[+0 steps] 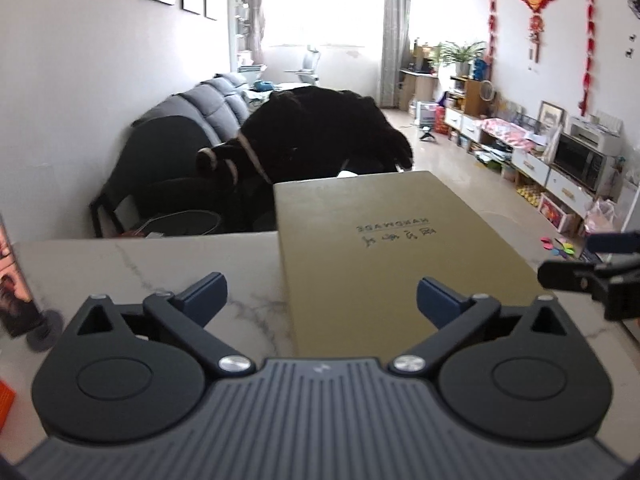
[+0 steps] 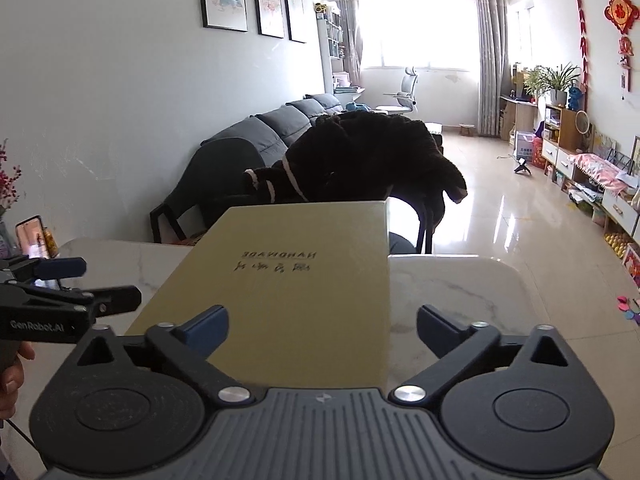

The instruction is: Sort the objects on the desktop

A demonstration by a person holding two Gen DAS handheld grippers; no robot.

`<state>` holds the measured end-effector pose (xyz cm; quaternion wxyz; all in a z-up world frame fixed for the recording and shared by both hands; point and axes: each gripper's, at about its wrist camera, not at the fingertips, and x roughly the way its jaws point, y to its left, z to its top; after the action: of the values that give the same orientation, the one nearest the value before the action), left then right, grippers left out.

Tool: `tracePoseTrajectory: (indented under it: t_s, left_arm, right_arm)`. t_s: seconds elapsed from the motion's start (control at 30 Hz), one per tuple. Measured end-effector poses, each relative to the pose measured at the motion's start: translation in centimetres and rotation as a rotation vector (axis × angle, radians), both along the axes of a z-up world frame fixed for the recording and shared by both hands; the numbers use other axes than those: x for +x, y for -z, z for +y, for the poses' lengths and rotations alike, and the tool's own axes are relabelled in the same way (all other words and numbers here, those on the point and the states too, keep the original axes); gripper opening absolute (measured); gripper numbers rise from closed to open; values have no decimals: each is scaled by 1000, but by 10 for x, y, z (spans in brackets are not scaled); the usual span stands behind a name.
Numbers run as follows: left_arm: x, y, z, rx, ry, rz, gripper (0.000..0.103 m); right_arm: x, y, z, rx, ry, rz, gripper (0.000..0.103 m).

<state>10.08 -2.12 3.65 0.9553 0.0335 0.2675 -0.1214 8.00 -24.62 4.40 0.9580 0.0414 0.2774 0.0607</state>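
A flat olive-gold box (image 1: 384, 256) with dark lettering on its lid lies on the white marble table (image 1: 160, 272), its far end past the table's back edge. My left gripper (image 1: 320, 300) is open above the box's near left edge, nothing between its blue pads. In the right wrist view the same box (image 2: 288, 280) lies ahead, and my right gripper (image 2: 322, 326) is open over its near right edge with nothing pressed. Each gripper shows at the side of the other's view: the right gripper (image 1: 592, 268) and the left gripper (image 2: 72, 284).
A chair draped with a black garment (image 2: 360, 160) stands just behind the table. A phone (image 2: 34, 240) on a stand sits at the table's left, with an orange item (image 1: 6, 404) nearer. A grey sofa (image 2: 272, 128) runs along the left wall. A hand (image 2: 12, 376) holds the left gripper.
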Motion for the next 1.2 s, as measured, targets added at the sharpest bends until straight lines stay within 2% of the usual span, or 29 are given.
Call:
tracePoseTrajectory:
  t_s: [0.23, 0.37, 0.63, 0.7, 0.87, 1.0, 1.2]
  left_arm:
    - [-26, 3, 3, 8, -58, 17, 103]
    - [-40, 7, 5, -5, -86, 44, 103]
    - [-72, 17, 4, -26, -97, 92, 103]
    - [-83, 20, 2, -17, -86, 70, 103]
    - [-97, 24, 6, -25, -119, 75, 103]
    - [-101, 26, 2, 28, -132, 79, 103]
    - [-108, 27, -5, 32, -94, 100, 103]
  right_arm:
    - [-27, 7, 12, -5, 66, 87, 102]
    - [-43, 13, 15, 31, 109, 111, 103]
    - [-83, 23, 11, 162, 195, 78, 103]
    - [-93, 25, 11, 187, 226, 70, 103]
    - [-116, 30, 17, 167, 290, 74, 103]
    - [-127, 32, 27, 124, 321, 64, 103]
    - [-136, 35, 31, 181, 316, 100, 103]
